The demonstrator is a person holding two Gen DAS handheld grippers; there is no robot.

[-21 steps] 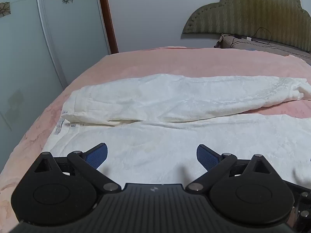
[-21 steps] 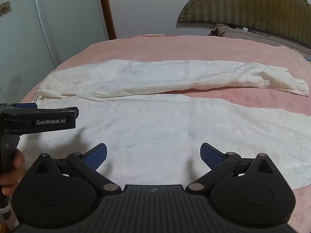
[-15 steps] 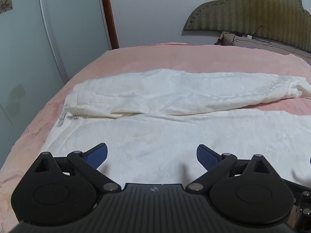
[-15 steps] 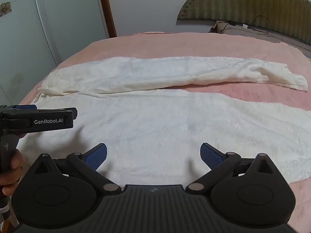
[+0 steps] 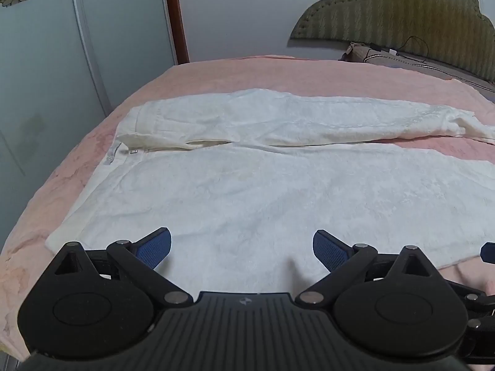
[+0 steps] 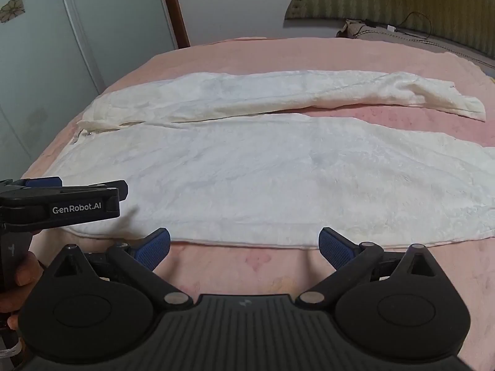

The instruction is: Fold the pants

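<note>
White pants (image 5: 278,185) lie spread flat on a pink bed, waist at the left, both legs running to the right; they also show in the right wrist view (image 6: 263,170). The far leg (image 6: 278,95) lies apart from the near leg. My left gripper (image 5: 242,249) is open and empty, hovering over the near leg by the waist end. It also shows from the side in the right wrist view (image 6: 62,198). My right gripper (image 6: 244,245) is open and empty, just in front of the near leg's front hem edge.
The pink bedspread (image 6: 278,272) covers the bed. A green padded headboard (image 5: 402,6) and a pillow with a cable (image 5: 386,55) are at the far right. A glass-fronted wardrobe (image 5: 62,61) stands to the left of the bed.
Both grippers have drawn back toward the bed's front edge and tilted slightly. The pink bedspread now shows under the right gripper. Both stay open; the pants have not moved.
</note>
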